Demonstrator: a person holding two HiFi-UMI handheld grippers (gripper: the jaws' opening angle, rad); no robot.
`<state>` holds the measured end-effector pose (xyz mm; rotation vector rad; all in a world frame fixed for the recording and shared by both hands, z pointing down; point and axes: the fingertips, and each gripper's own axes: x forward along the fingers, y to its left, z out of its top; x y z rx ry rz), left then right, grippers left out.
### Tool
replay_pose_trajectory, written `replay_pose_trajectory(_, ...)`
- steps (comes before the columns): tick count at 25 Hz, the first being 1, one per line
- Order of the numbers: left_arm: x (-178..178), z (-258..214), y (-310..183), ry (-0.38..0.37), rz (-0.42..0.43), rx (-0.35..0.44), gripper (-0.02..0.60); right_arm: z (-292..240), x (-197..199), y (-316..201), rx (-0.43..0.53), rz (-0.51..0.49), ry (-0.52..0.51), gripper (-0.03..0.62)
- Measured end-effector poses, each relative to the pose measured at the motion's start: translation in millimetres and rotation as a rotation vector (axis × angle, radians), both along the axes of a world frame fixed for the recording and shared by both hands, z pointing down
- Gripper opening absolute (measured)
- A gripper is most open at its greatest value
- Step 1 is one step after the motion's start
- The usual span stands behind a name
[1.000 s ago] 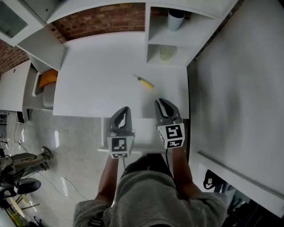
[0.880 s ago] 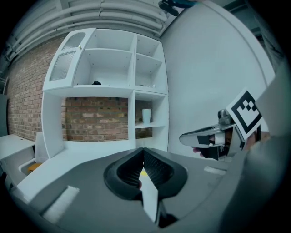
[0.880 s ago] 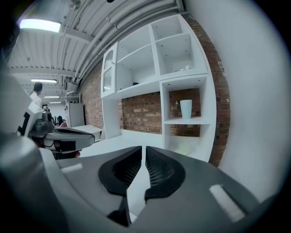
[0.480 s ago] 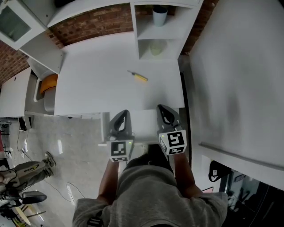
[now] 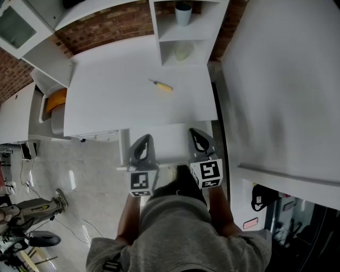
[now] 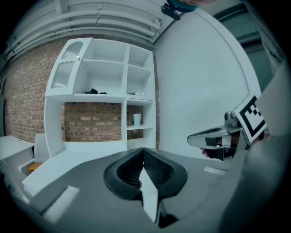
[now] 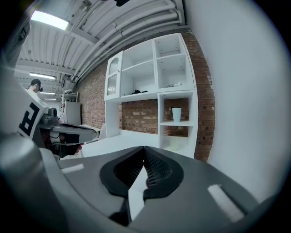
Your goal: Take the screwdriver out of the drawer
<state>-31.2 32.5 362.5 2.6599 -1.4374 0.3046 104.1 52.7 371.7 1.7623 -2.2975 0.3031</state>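
Note:
The screwdriver [image 5: 160, 85], yellow-handled, lies on the white table top [image 5: 117, 90], well beyond both grippers. A white drawer [image 5: 170, 142] stands pulled out below the table's front edge, and what shows of it is plain white. My left gripper [image 5: 143, 140] hangs over the drawer's left end with its jaws shut and nothing between them [image 6: 143, 154]. At the drawer's right end my right gripper [image 5: 196, 134] is also shut and holds nothing [image 7: 144, 154]. Each gripper shows in the other's view: the right gripper [image 6: 213, 136], the left gripper [image 7: 72, 132].
A white shelf unit [image 5: 188, 32] at the table's back right holds a pale cup [image 5: 183, 13] and a greenish thing [image 5: 182, 52]. A tall white panel [image 5: 281, 79] runs along the right. An orange object [image 5: 56, 98] sits left of the table. Cables lie on the floor [image 5: 79, 223].
Both grippers have drawn back from the table's front edge toward my body, side by side. The screwdriver has not moved on the table.

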Motion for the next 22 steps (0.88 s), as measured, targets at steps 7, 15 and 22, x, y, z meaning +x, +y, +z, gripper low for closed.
replay_pose_trajectory(7,-0.7,-2.3,3.8,-0.004,0.008,0.006,0.012,-2.0,-3.3,4.0,0.004,0.001,-0.002,0.003)
replay_pose_trajectory(15,0.8,-2.3,3.2,-0.007,0.009,0.007,0.012,-1.4,-1.3,5.1,-0.003,-0.001,0.002,0.003)
replay_pose_trajectory(22,5.9,-1.3,1.6,-0.008,0.016,0.005,0.012,0.2,1.8,3.0,-0.01,-0.003,0.003,0.003)
